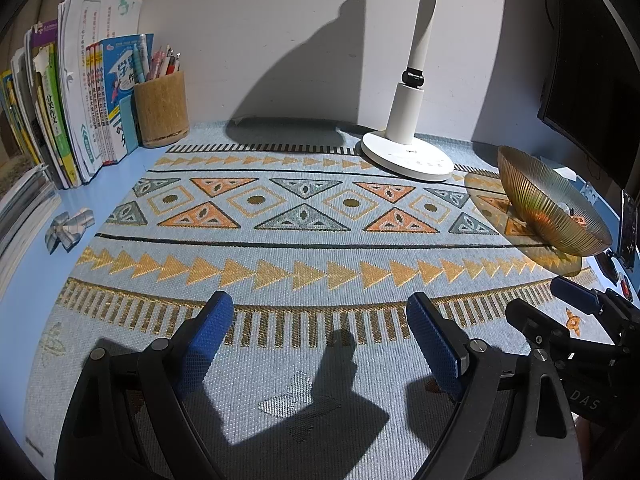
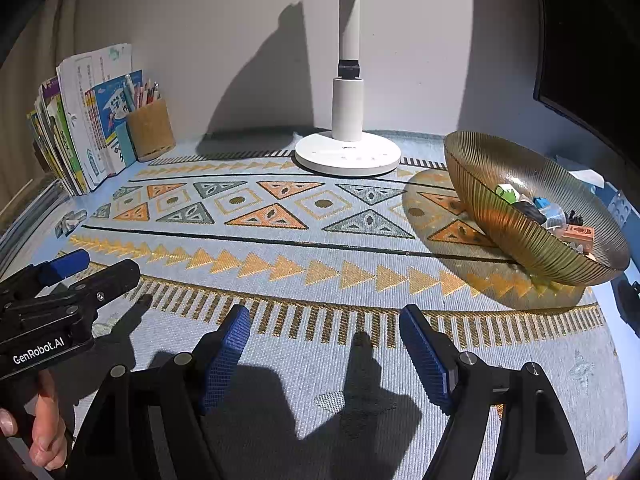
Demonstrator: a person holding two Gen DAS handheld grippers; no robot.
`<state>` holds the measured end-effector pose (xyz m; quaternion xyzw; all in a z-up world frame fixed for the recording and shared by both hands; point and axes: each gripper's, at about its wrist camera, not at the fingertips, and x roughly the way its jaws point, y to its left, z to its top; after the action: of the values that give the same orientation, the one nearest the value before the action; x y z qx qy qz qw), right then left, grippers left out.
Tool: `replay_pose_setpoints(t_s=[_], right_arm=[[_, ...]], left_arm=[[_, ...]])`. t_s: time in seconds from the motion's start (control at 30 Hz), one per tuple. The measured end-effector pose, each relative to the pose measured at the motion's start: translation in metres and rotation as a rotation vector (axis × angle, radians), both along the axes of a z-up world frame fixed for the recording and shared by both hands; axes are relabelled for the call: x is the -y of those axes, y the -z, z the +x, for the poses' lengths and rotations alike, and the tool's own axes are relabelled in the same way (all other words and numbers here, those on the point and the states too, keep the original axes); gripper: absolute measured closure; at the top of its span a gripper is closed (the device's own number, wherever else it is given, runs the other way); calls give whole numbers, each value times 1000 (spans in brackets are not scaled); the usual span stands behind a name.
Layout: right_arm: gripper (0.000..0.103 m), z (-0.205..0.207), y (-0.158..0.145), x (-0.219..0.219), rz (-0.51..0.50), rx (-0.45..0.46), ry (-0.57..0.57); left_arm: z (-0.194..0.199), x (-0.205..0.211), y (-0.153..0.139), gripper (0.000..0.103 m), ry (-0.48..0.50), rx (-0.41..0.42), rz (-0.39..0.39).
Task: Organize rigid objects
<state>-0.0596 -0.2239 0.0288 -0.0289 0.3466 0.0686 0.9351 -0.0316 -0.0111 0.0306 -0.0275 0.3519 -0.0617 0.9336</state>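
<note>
Blue-padded black left gripper [image 1: 320, 344] hangs nearest in the left wrist view, jaws apart with nothing between them, over the patterned woven mat [image 1: 280, 240]. At the mat's right edge leans a ribbed amber glass bowl [image 1: 532, 204]; at the far left corner a cork pen cup [image 1: 161, 110] holds pens beside upright books [image 1: 80, 92].

From the right wrist, the right gripper [image 2: 324, 352] likewise gapes empty. That bowl [image 2: 500, 216] contains small rigid pieces [image 2: 540, 208]: green, blue, black, orange. A hand [image 2: 44, 428] grips the other tool's handle at the lower left.
</note>
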Motion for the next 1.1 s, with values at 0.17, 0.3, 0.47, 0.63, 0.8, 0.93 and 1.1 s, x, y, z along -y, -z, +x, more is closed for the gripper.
replay_pose_setpoints(t_s=[0.17,0.3,0.47,0.63,0.8,0.93,1.1], right_arm=[[28,1,1,1,0,-4,5],[28,2,2,2,0,-9,10],[28,3,2,4,1,-15,8],[28,6,3,4,-3,-25,15],[28,16,10,6,-8,-95,58],[28,25,16,12,21,-153,71],[26,36,22,14,36,-216,72]], left_arm=[[1,1,3,15,4,-13,13],[3,2,5,15,6,-23,22],[4,3,6,15,9,-34,33],[9,10,10,15,10,-68,75],[15,20,19,15,3,-127,157],[19,29,26,14,34,-178,196],[27,24,27,4,20,-220,157]])
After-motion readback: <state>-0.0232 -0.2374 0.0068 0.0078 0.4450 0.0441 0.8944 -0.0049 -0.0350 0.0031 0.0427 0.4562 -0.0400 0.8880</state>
